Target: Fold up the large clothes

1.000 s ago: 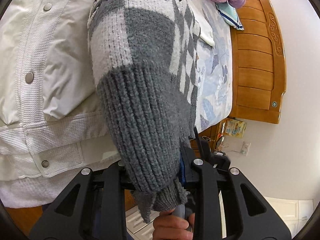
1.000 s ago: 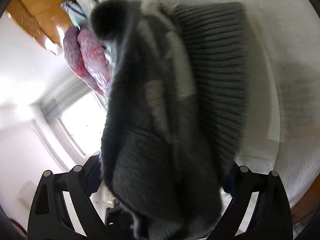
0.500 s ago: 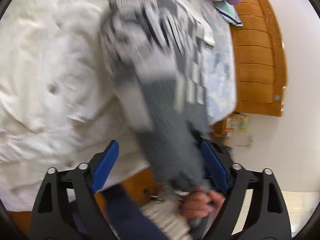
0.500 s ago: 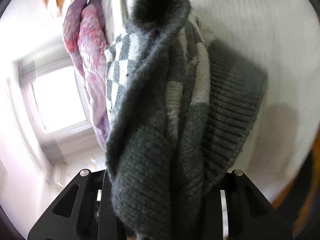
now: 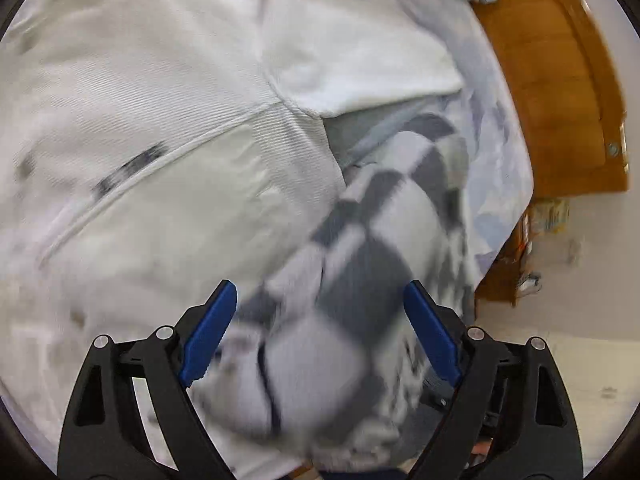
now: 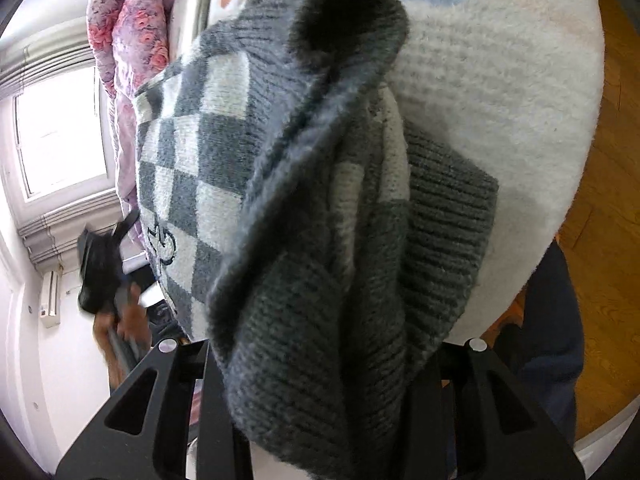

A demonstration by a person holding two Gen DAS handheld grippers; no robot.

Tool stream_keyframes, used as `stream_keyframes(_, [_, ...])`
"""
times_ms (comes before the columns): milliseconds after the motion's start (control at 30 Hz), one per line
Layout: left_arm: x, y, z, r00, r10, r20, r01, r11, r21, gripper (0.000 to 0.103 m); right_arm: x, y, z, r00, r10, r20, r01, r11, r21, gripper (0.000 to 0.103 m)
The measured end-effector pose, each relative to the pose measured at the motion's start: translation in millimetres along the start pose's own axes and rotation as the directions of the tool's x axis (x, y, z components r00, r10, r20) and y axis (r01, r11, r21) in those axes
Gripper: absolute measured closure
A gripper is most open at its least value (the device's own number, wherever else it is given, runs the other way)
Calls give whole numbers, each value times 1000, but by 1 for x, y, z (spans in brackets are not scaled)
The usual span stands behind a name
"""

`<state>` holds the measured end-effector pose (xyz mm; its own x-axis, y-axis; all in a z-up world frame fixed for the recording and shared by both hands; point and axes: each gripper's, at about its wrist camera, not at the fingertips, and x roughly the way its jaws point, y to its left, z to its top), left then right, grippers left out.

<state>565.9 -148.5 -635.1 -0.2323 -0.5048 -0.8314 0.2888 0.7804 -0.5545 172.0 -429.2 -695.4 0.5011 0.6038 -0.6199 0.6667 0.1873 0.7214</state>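
A grey and white checked knit sweater point(image 6: 200, 168) hangs bunched from my right gripper point(image 6: 320, 364). That gripper is shut on the sweater's thick grey ribbed part, and the knit hides its fingertips. In the left wrist view the same sweater point(image 5: 360, 248) shows blurred on the bed, beside a white jacket point(image 5: 160, 120). Over it my left gripper point(image 5: 320, 320) stands wide open. Its blue pads point(image 5: 208, 336) are apart from the knit and hold nothing.
A wooden headboard point(image 5: 560, 100) and pale floor lie to the right of the bed. A pink floral quilt point(image 6: 128, 20) and a window point(image 6: 56, 132) are at the far left. White fleecy fabric point(image 6: 500, 80) covers the bed; a dark blue sleeve point(image 6: 552, 340) is near.
My left gripper let go of the grey cuff, opened wide and swung across the white jacket. My right gripper closed on the bunched sweater and rolled with it.
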Motion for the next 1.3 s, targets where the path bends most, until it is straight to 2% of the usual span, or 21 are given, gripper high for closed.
stream_keyframes(67, [21, 6, 20, 996, -65, -62, 61, 996, -60, 17, 3, 2, 3, 1000, -6, -9, 6, 1000, -5, 73])
stream_keyframes(100, [32, 9, 25, 993, -77, -89, 65, 989, -130, 17, -4, -6, 2, 1000, -17, -13, 17, 1000, -12, 73])
stream_keyframes(167, [47, 12, 27, 990, -43, -134, 24, 990, -140, 16, 6, 2, 3, 999, -41, -16, 41, 999, -24, 72])
stream_keyframes(233, [61, 21, 25, 983, -81, -164, 47, 978, -202, 16, 15, 9, 3, 998, -64, -21, 63, 997, -31, 72])
stream_keyframes(300, [67, 24, 26, 983, -80, -167, 41, 974, -223, 16, 18, 9, 8, 997, -67, -27, 66, 998, -19, 71])
stream_keyframes(333, [67, 24, 26, 983, -69, -167, 33, 977, -213, 18, 22, 12, 9, 997, -72, -32, 72, 997, -15, 71])
stream_keyframes(433, [68, 4, 27, 987, -17, -160, -4, 992, -130, 45, 33, 28, 15, 993, -112, -44, 110, 993, -37, 71])
stream_keyframes(467, [66, -7, 28, 988, 26, -153, -37, 997, -71, 53, 33, 36, 17, 989, -138, -50, 134, 989, -65, 71])
stream_keyframes(567, [60, -37, 25, 980, 157, -121, -152, 987, 56, 64, 34, 64, 22, 976, -212, -55, 203, 970, -136, 72])
stream_keyframes(700, [51, -71, 9, 960, 278, -31, -270, 950, 158, 69, 28, 102, 25, 952, -303, -30, 285, 921, -265, 73])
stream_keyframes(800, [43, -90, 4, 953, 302, 31, -303, 934, 188, 74, 15, 131, 33, 936, -350, 25, 336, 874, -350, 74])
stream_keyframes(833, [39, -100, 2, 950, 308, 56, -313, 924, 220, 78, 10, 139, 34, 933, -356, 43, 347, 863, -368, 74])
stream_keyframes(900, [30, -126, 11, 958, 269, 96, -285, 929, 238, 79, 2, 160, 39, 929, -360, 89, 363, 833, -419, 74])
stream_keyframes(967, [27, -148, 21, 954, 282, 106, -300, 916, 267, 79, -9, 184, 47, 930, -343, 132, 363, 808, -464, 74])
stream_keyframes(1033, [27, -157, 30, 946, 297, 126, -321, 908, 269, 79, -17, 198, 53, 931, -327, 160, 363, 800, -478, 74])
stream_keyframes(1100, [25, -161, 34, 950, 284, 132, -310, 915, 257, 79, -25, 219, 57, 927, -317, 201, 375, 766, -522, 74])
stream_keyframes(1167, [32, -165, 38, 947, 303, 106, -320, 911, 259, 78, -31, 230, 64, 917, -331, 223, 399, 737, -546, 74])
stream_keyframes(1200, [37, -159, 41, 944, 321, 81, -331, 913, 237, 77, -29, 228, 69, 917, -335, 215, 398, 745, -536, 74])
stream_keyframes(1233, [41, -149, 43, 943, 327, 56, -332, 922, 199, 75, -28, 221, 76, 926, -326, 191, 377, 776, -505, 74])
stream_keyframes(1300, [60, -114, 44, 950, 307, -48, -300, 947, 112, 71, -21, 198, 86, 939, -323, 118, 340, 824, -453, 74])
